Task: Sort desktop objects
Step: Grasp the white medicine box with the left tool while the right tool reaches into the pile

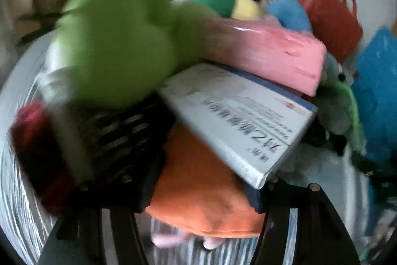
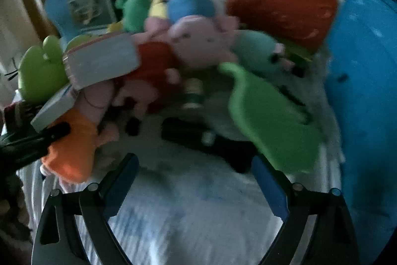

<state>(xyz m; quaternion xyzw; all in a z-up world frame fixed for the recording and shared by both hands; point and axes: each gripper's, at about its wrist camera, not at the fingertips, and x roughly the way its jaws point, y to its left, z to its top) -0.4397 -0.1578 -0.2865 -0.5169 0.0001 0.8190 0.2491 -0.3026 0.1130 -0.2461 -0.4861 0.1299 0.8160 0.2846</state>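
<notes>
- Left tool (image 1: 206,190): spread wide around flat white cardboard medicine box (image 1: 238,121), orange plush toy (image 1: 201,190); grip unclear.
- Right tool (image 2: 196,180): released, holding nothing, over striped cloth (image 2: 186,215).

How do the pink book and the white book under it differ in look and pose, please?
The pink book lies on top, farther from the left gripper; the white book sits beneath it, slanting down toward the gripper's fingers. The pink book's cover looks plain and glossy; the white book's carries dark printed characters and a blue spine edge. Both rest in the toy pile.
</notes>
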